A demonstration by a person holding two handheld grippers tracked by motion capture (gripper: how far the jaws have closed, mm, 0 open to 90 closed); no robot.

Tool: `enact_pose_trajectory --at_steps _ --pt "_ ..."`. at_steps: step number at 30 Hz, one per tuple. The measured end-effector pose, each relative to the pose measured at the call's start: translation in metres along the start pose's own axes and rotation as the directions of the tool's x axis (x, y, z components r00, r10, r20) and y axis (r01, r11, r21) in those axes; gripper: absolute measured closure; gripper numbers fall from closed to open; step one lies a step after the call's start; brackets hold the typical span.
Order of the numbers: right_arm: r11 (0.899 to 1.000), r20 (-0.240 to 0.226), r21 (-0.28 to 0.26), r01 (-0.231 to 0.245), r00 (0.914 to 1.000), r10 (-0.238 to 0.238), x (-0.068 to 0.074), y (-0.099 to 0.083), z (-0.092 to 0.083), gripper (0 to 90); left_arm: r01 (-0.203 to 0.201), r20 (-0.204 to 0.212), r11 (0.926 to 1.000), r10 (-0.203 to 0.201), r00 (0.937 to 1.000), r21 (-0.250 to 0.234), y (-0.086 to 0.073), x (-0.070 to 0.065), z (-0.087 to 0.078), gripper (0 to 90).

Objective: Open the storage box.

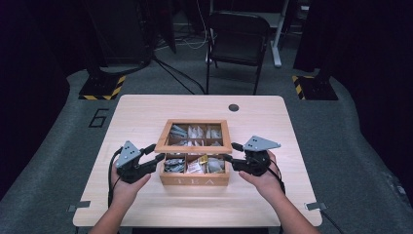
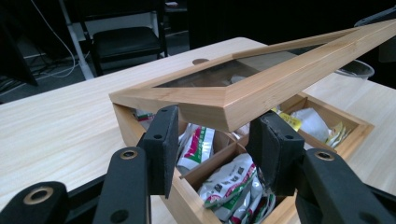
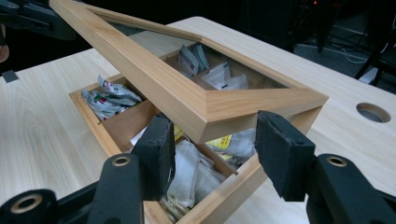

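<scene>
A wooden tea box (image 1: 195,180) marked TEA stands mid-table, its compartments holding several tea bags (image 1: 195,165). Its glass-paned lid (image 1: 195,150) is tilted up at the front, hinged at the back. My left gripper (image 1: 157,152) is at the lid's front left corner; in the left gripper view its pads (image 2: 163,140) press on both sides of the lid corner (image 2: 224,109). My right gripper (image 1: 231,152) is at the front right corner. In the right gripper view the lid corner (image 3: 252,105) lies between and just above the spread pads (image 3: 280,154), with no clear pinch.
The light wooden table (image 1: 146,112) has a round cable hole (image 1: 234,107) behind the box. A black folding chair (image 1: 238,39) stands beyond the far edge. Bare tabletop lies left and right of the box.
</scene>
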State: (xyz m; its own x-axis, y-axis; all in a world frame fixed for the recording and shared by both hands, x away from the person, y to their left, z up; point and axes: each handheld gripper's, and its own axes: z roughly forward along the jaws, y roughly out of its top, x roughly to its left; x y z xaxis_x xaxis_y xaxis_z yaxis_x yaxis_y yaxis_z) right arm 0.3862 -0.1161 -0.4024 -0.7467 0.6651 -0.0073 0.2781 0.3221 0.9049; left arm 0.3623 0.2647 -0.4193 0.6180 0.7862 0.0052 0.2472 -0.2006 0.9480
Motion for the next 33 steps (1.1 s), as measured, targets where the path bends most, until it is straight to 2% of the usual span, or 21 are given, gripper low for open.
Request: enact_pose_trajectory --at_steps 9,12,19,23,27,28,29,33 --pt "1.0 0.028 -0.029 -0.004 0.9996 0.005 -0.006 0.012 0.0 46.6 -0.019 -0.017 0.9995 0.018 0.9997 -0.025 0.013 0.003 0.002 53.4" --pt "1.0 0.031 -0.028 0.012 0.9995 -0.011 -0.008 0.016 0.0 46.7 -0.022 -0.016 0.9993 0.022 0.9996 -0.029 0.017 0.006 0.002 53.4" --pt "0.999 0.027 -0.032 0.022 0.9994 -0.021 -0.01 0.025 0.004 46.5 -0.019 -0.02 0.9986 0.018 0.9996 -0.048 0.022 0.008 0.004 53.4" --pt "0.999 0.028 -0.044 0.013 0.9995 -0.012 -0.013 0.027 0.005 47.7 -0.015 -0.022 0.9981 0.014 0.9997 -0.06 0.024 0.009 0.005 53.4" --pt "0.999 0.034 -0.049 0.009 0.9994 -0.008 -0.017 0.032 0.004 52.0 0.011 -0.02 0.9967 -0.013 0.9997 -0.08 0.027 0.013 0.006 53.4" --pt "0.999 0.034 -0.049 0.009 0.9994 -0.008 -0.017 0.032 0.004 52.0 0.011 -0.02 0.9959 -0.013 0.9997 -0.09 0.029 0.014 0.007 53.4" --pt "0.999 0.023 -0.047 -0.011 0.9997 0.012 -0.02 0.035 0.004 52.1 0.012 -0.02 0.996 -0.014 0.9997 -0.089 0.03 0.014 0.007 53.4" --pt "0.999 0.018 -0.049 -0.01 0.9998 0.011 -0.023 0.038 0.005 52.3 0.008 -0.028 0.9958 -0.011 0.9996 -0.091 0.033 0.016 0.011 53.5"
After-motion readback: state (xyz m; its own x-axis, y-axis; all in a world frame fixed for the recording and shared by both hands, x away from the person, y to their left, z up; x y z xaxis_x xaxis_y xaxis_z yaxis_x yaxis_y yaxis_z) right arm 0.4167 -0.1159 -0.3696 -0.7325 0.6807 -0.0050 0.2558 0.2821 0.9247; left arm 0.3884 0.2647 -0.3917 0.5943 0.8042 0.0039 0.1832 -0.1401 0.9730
